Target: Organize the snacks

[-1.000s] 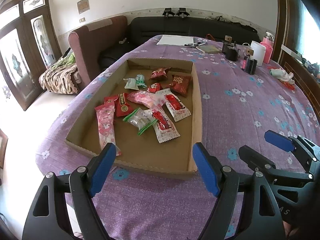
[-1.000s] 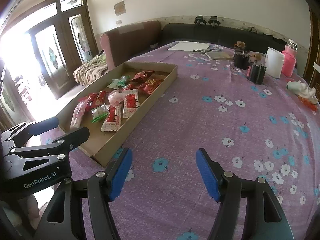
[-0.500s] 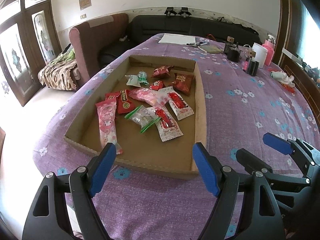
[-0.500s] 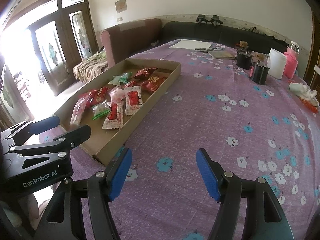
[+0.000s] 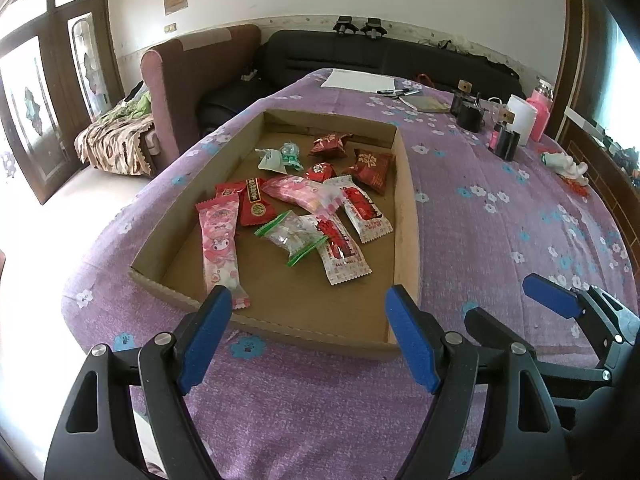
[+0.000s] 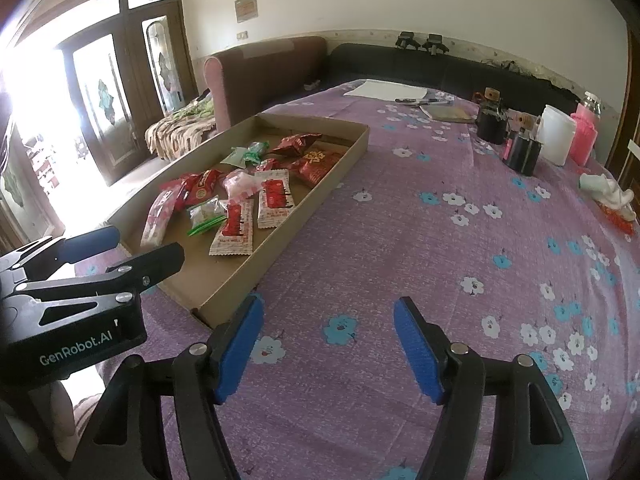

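A shallow cardboard tray [image 5: 406,204] [image 6: 320,196] lies on the purple flowered tablecloth and holds several snack packets: a long pink packet [image 5: 220,244], red-and-white packets [image 5: 342,250] [image 6: 274,198], a clear green-edged bag [image 5: 290,238], dark red packets [image 5: 370,168] and a green-white sweet [image 5: 276,158]. My left gripper [image 5: 308,336] hovers open just short of the tray's near wall, with nothing between its fingers. My right gripper [image 6: 330,346] hangs over bare cloth to the right of the tray's near corner; its jaws are opening and hold nothing.
At the table's far right stand black cups [image 6: 522,152], a white container [image 6: 558,134], a pink bottle [image 6: 586,136] and a white cloth [image 6: 608,192]. Paper and pens [image 5: 358,80] lie at the far end. An armchair [image 5: 192,76] and a dark sofa stand beyond the table.
The right gripper's jaws have spread slightly wider. Both views have rolled a touch; neither hand has shifted noticeably and the snacks lie as before.
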Tool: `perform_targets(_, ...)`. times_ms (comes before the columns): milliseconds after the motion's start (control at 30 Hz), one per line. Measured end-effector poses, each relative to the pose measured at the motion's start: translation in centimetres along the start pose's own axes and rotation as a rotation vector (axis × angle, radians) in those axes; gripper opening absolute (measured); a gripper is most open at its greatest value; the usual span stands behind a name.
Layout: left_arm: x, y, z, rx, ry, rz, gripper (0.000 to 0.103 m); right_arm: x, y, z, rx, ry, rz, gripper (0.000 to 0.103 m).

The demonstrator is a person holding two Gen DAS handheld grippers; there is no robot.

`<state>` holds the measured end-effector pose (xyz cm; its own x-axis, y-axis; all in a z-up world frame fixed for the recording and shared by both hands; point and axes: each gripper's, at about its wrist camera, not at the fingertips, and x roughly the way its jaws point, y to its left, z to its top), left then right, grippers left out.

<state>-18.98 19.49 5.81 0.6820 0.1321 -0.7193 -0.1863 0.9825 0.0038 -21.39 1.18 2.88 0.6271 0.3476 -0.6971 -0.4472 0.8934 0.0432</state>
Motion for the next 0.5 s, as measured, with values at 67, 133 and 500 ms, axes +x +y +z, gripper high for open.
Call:
perform_targets(67, -0.1, 0.2, 0.1, -0.009, -0.006, -0.001, 0.079, 0.0, 0.1, 0.0, -0.003, -0.002, -0.001, 0.072)
perform_targets(133, -0.2, 0.4, 0.1, -0.017, -0.012, -0.002, 0.079, -0.1, 0.2, 0.0, -0.008, -0.005, -0.003, 0.072)
perform_targets(500, -0.5, 1.2, 0.1, -0.045, -0.031, -0.003, 0.079, -0.2, 0.9, -0.1, -0.028, -0.011, -0.005, 0.072)
